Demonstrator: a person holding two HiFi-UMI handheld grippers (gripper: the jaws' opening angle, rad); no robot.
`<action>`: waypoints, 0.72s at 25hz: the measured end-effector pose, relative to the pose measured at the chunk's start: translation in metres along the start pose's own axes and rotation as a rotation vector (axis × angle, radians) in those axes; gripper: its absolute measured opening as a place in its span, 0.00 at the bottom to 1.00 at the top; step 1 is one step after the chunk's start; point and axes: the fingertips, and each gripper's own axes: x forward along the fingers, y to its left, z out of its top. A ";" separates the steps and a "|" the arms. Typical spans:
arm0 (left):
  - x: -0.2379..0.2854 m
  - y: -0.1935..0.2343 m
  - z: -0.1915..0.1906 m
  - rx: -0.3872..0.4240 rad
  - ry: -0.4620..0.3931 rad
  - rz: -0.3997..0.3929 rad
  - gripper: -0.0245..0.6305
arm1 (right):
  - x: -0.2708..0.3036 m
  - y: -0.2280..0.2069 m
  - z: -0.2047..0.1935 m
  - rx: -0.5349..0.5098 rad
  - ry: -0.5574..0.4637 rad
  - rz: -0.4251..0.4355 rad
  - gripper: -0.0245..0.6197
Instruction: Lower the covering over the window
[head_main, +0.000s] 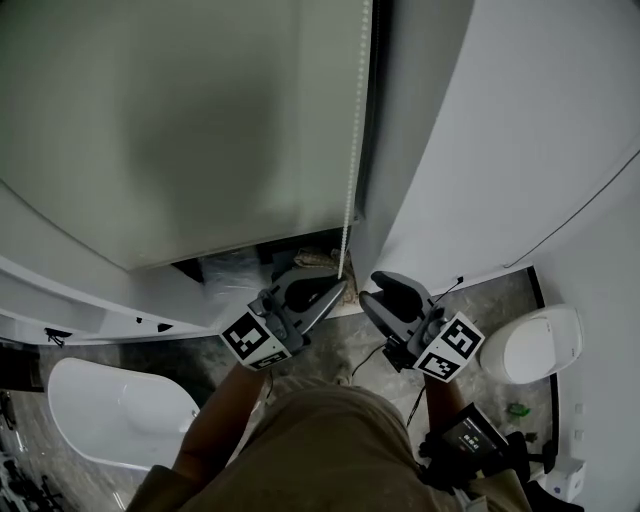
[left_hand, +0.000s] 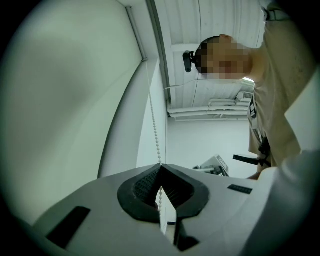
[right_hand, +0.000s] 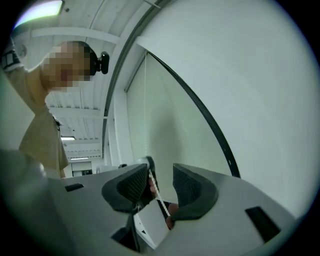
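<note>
1. The pale grey-green fabric roller blind (head_main: 180, 130) hangs over most of the window; its lower edge stands above the sill, with a dark gap beneath it.
2. A white beaded pull chain (head_main: 352, 150) hangs straight down along the blind's right edge, beside the dark window frame.
3. The left gripper (head_main: 340, 285), grey plastic with black ribbed pads, has its jaws pressed together on the chain; in the left gripper view the beads run up from the closed tips.
4. The right gripper (head_main: 372, 288) sits just beside the left one with its jaws spread. The chain passes through the gap close to one pad, unpinched.
5. Each gripper carries a cube with black-and-white square markers (head_main: 250, 338).
6. A small dark device (head_main: 470, 435) near the person's right forearm bears print too small to read.
</note>
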 end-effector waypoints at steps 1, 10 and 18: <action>0.001 -0.006 -0.008 -0.004 0.017 -0.012 0.06 | 0.002 0.005 0.009 -0.020 -0.012 0.002 0.27; -0.006 -0.047 -0.065 -0.061 0.117 -0.036 0.07 | 0.024 0.020 0.010 -0.129 0.083 -0.059 0.07; -0.028 -0.013 -0.039 -0.103 0.082 -0.014 0.25 | 0.022 0.009 0.010 -0.178 0.061 -0.127 0.06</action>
